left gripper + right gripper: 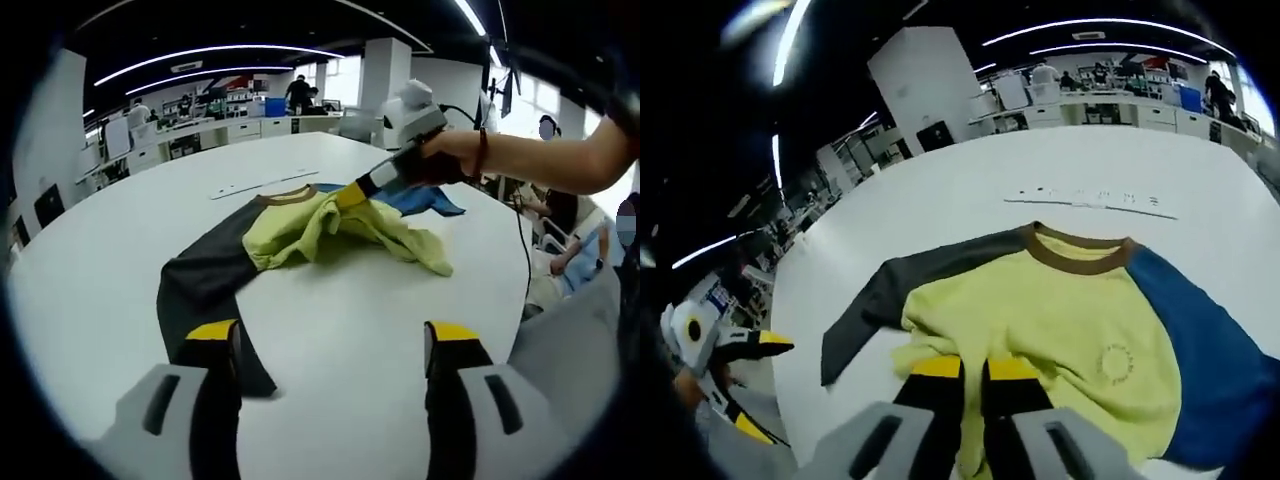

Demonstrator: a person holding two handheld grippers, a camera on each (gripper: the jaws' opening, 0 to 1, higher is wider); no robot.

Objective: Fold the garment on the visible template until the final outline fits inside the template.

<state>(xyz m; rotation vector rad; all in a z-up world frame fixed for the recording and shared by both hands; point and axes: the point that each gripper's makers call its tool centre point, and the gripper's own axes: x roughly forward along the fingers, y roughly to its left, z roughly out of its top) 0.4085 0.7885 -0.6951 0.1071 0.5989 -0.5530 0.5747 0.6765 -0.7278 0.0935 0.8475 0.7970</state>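
Open-plan office, big white table (pixel 330 330) w/ desks and people in bkgd.

Shirt (pixel 1060 320) lying near table centre: yellow body, brown collar (pixel 1080 255), dark grey sleeve (pixel 910 280) on 1 side, blue sleeve (pixel 1200 350) on other. Seen from left gripper view: yellow body bunched and lifted into a rumpled ridge (pixel 340 225), grey sleeve flat on table and trailing toward camera, end lying just beside left jaw tip.

Right gripper (pixel 973 375) clamped on yellow hem fabric, jaws nearly together w/ cloth between; same gripper visible in left gripper view (pixel 352 194), held by a person's hand (pixel 450 155), pinching yellow fabric at top of ridge.

Left gripper (pixel 330 345) jaws wide apart, nothing between, low over bare table near grey sleeve end; also seen at left edge of right gripper view (pixel 740 385), well apart from shirt.

Thin white strip w/ marks (pixel 1090 200) flat on table beyond collar, not touching shirt. Template outline: cannot tell.
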